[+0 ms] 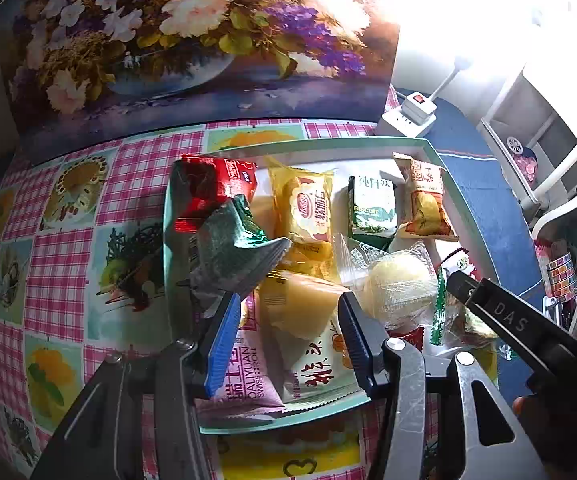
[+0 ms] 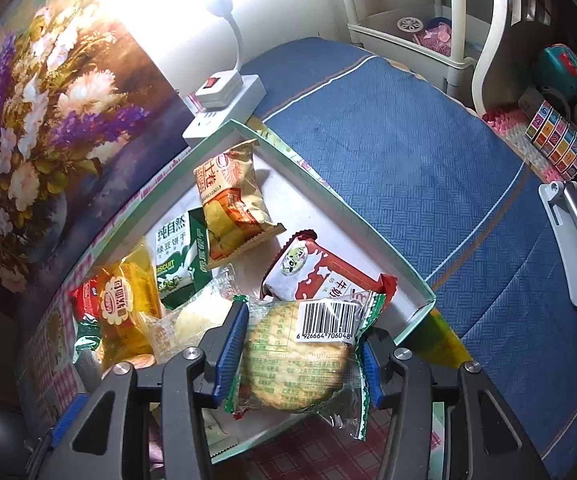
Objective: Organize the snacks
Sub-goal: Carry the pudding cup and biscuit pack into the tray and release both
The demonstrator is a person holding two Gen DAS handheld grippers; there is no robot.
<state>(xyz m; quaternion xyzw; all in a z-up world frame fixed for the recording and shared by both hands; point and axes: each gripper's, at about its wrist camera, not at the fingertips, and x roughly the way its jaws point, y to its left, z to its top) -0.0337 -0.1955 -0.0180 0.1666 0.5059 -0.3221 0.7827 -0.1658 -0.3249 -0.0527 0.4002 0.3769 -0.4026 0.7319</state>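
A pale green tray (image 1: 464,200) on the checked tablecloth holds several snack packets. My left gripper (image 1: 288,312) is open just above a cream roll packet (image 1: 304,304) at the tray's near side, with a dark green packet (image 1: 232,252) leaning by its left finger. My right gripper (image 2: 302,344) is shut on a round biscuit packet (image 2: 296,356) with a barcode, held over the tray's near right corner (image 2: 416,304). A red milk-candy packet (image 2: 320,272), an orange chip packet (image 2: 232,204) and a green biscuit packet (image 2: 176,252) lie in the tray.
A flower painting (image 1: 176,36) stands behind the tray. A white power strip (image 1: 412,116) with a lamp sits at the back right. A blue cloth (image 2: 428,168) covers the surface to the right, with a white rack (image 2: 416,36) and small toys beyond.
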